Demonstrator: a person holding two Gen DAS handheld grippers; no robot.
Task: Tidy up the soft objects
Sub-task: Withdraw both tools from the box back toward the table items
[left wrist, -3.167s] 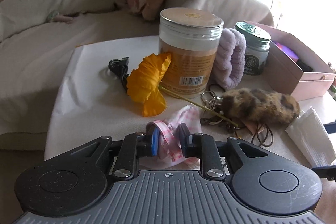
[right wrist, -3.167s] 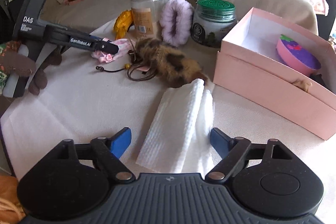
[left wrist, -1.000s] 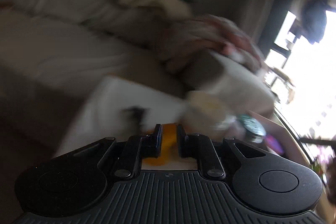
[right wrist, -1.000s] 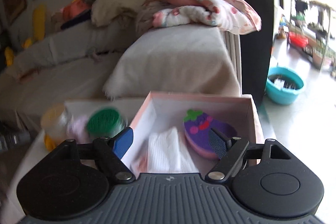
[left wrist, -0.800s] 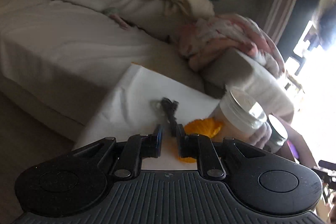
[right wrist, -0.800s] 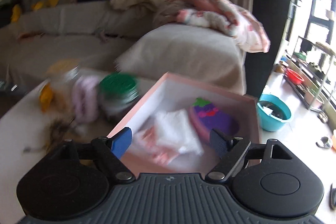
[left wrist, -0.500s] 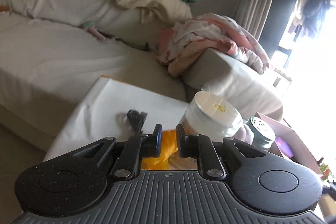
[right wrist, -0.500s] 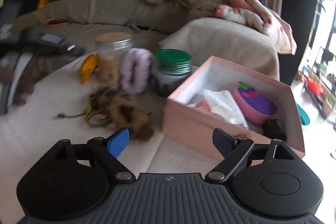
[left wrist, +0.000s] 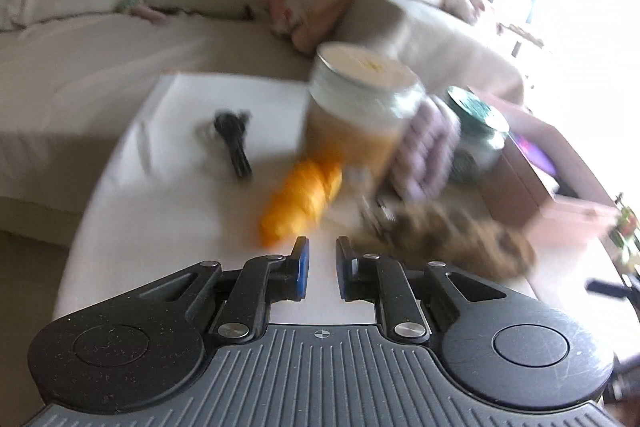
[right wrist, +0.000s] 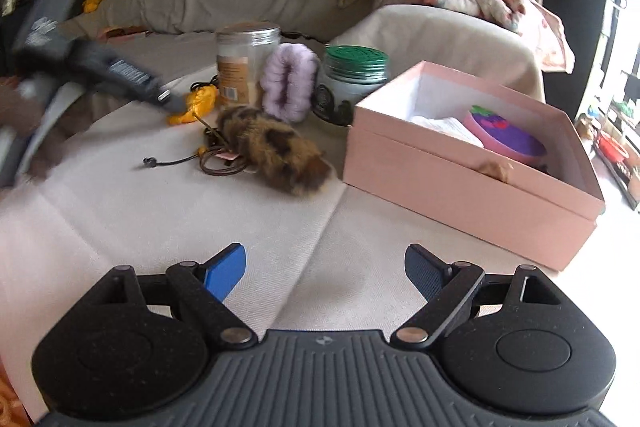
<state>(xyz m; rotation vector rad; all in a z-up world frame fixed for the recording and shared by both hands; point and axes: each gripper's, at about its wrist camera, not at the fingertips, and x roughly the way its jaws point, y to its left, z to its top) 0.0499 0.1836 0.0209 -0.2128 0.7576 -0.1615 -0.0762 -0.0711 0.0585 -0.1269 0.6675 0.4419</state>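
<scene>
My left gripper [left wrist: 320, 247] is shut and holds nothing; it hangs low over the white table cover, just in front of an orange fabric flower [left wrist: 300, 199]. The right wrist view shows that gripper's [right wrist: 174, 105] tip beside the flower [right wrist: 198, 103]. A brown furry pouch [right wrist: 276, 151] with cords lies mid-table, and a lilac fluffy scrunchie [right wrist: 286, 87] stands behind it. In the pink box [right wrist: 472, 183] at the right lie a white cloth [right wrist: 444, 127] and a purple strawberry-shaped piece [right wrist: 504, 135]. My right gripper [right wrist: 324, 259] is open and empty above bare cover, short of the pouch.
A tall clear jar [right wrist: 244, 63] and a green-lidded jar [right wrist: 352, 83] stand behind the soft things. A black cable [left wrist: 232, 143] lies at the far left of the cover. A sofa piled with blankets runs behind the table. The left wrist view is blurred.
The pink checked cloth has left my left gripper and the white cloth now lies in the box. My right gripper swung from over the box back to the table; my left sank toward the flower.
</scene>
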